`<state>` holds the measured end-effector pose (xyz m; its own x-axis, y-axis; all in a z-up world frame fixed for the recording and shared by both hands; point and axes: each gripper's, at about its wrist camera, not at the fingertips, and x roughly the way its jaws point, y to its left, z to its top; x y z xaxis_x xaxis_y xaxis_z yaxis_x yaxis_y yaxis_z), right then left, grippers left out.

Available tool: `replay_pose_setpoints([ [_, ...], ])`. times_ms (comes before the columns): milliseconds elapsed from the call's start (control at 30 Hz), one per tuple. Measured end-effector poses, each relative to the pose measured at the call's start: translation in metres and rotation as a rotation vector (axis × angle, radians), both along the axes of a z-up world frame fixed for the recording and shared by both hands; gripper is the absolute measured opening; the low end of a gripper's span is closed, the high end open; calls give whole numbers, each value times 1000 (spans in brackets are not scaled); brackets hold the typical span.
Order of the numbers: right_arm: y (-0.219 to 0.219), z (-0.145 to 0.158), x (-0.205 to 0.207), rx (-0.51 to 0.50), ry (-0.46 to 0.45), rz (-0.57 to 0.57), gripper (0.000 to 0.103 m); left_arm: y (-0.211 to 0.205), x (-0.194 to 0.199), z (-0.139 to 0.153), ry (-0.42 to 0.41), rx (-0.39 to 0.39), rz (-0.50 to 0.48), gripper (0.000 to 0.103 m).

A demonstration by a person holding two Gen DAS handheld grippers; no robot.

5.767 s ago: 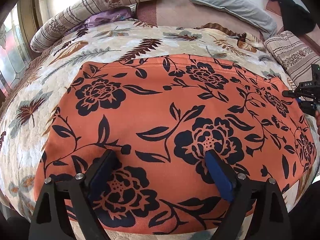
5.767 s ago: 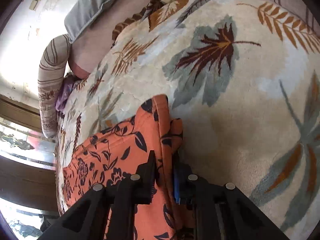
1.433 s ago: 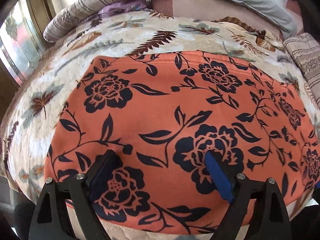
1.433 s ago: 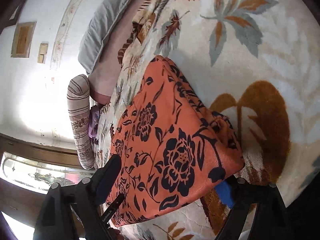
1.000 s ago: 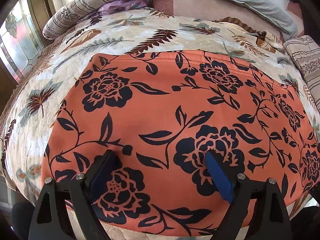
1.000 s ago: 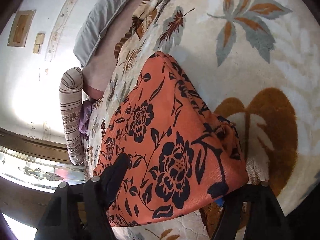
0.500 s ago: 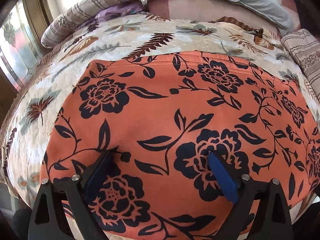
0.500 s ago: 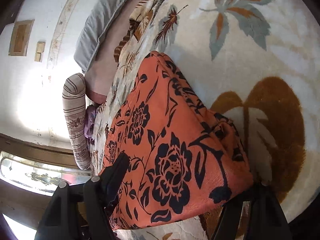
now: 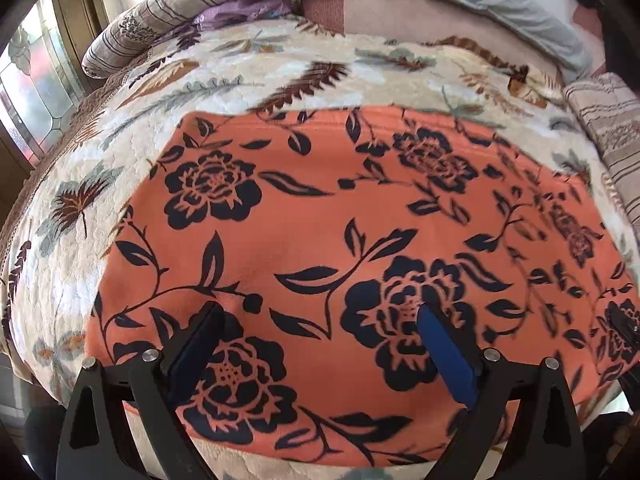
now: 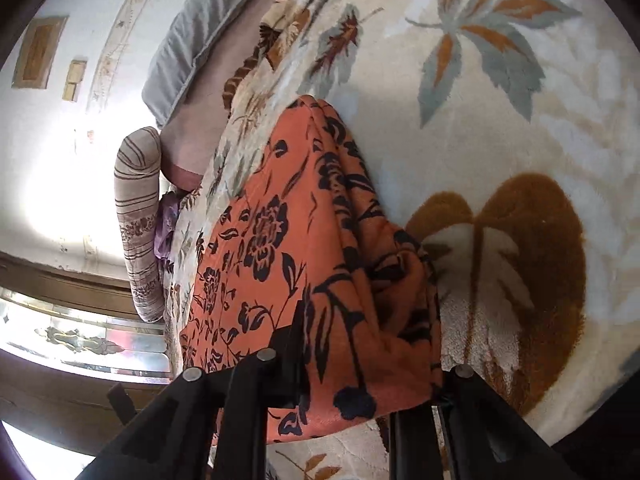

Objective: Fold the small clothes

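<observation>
**Orange garment on the bed, one end between the right fingers**

The cream plush bedspread (image 9: 248,92) with brown and grey-blue leaf prints covers the bed and fills most of both views; its woven leaves (image 10: 488,48) show large beside the cloth in the right wrist view; at the far side lie a long beige striped bolster (image 9: 224,0), a pale grey-blue pillow (image 9: 504,4) and a small purple patterned cloth (image 9: 244,12) tucked just beside the bolster; a leaded glass window (image 9: 36,92) stands at the left edge.

The orange fabric garment with black flower and vine print (image 9: 332,232) lies spread flat across the middle of the bedspread, its far edge straight, its near edge close to the bed's front; in the right wrist view its end (image 10: 320,264) rises in a bunched, layered fold off the bedspread.

The left gripper (image 9: 316,340) hovers low over the near part of the garment, its black fingers with blue pads (image 9: 444,354) spread wide apart, nothing between them; the right gripper (image 10: 368,376) has the garment's bunched end between its fingers, one finger on each side of the fold; whether they press the cloth firmly I cannot tell.
</observation>
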<state>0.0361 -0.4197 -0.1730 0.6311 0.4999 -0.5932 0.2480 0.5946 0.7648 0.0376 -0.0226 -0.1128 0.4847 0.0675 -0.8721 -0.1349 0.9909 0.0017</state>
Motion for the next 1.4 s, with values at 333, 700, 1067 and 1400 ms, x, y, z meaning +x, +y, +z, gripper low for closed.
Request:
replay_pose_setpoints([
  [333, -6, -22, 7, 114, 78, 9, 42, -3, 0, -10, 32, 10, -10, 97],
  [700, 1, -22, 16, 101, 72, 32, 20, -2, 2, -15, 23, 26, -20, 97],
  [1067, 15, 7, 22, -67, 32, 50, 19, 5, -7, -19, -22, 26, -79, 96],
  [1400, 229, 167, 8, -478, -417, 392, 18, 189, -77, 44, -304, -180, 388, 95],
])
